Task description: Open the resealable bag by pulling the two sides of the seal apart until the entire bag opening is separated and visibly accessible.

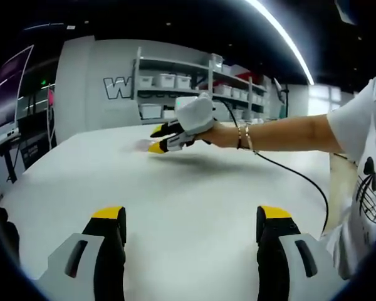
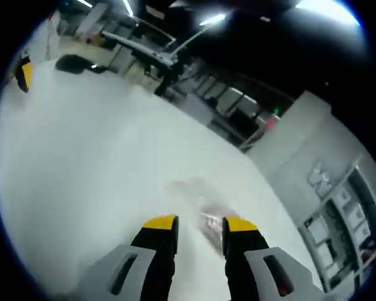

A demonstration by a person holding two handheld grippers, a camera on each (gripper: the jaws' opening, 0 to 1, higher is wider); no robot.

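Left gripper view: my left tongs (image 1: 191,219) are spread wide over bare white desk (image 1: 175,188), nothing between the jaws. Far across the desk my right tongs (image 1: 158,139) reach out from my right hand (image 1: 222,135), forearm stretched level from the right side, cable (image 1: 294,172) trailing back toward me. Tips there look close together, low to the desk, beside a faint pale patch I take for the bag (image 1: 141,145); too small to be sure. Shelves (image 1: 194,88) with bins along the far wall. Right gripper view: right tongs (image 2: 199,227) pointing down at the desk (image 2: 81,138), jaws narrowed but with a gap, the clear resealable bag (image 2: 197,194) lying flat just ahead of and between the tips. Can't tell if film is actually pinched yet; picture is blurred. Left tongs' yellow tip (image 2: 26,72) sits at far left, well apart. Judgement: bag is thin, light, floppy, slippery, hard to see on white; it'll slide if nudged. Grab one lip just above the seal strip, other tongs on the opposite lip, pull apart evenly.
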